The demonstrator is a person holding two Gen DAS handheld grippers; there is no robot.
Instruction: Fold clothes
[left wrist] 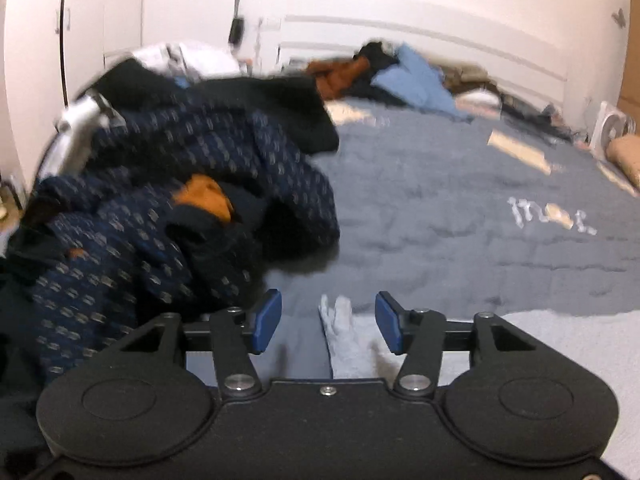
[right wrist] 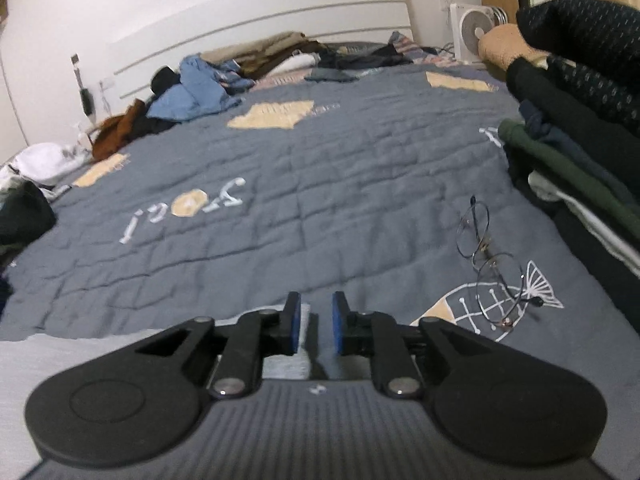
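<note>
A pale grey garment (left wrist: 560, 344) lies flat at the near edge of the blue-grey quilt (left wrist: 440, 208). One raised corner of it (left wrist: 340, 332) stands between the blue pads of my left gripper (left wrist: 328, 312), which is open and not pressing on it. In the right wrist view the same pale garment (right wrist: 60, 364) spreads under my right gripper (right wrist: 316, 312). Its jaws stand a narrow gap apart, open, with the cloth's edge below the gap and not pinched.
A heap of dark navy patterned clothes (left wrist: 180, 200) rises close on the left, and a stack of dark clothes (right wrist: 580, 128) sits at the right. Wire-rimmed glasses (right wrist: 492, 264) lie on the quilt (right wrist: 320, 180). Blue and brown clothes (right wrist: 192, 92) crowd the headboard, beside a white fan (right wrist: 476, 28).
</note>
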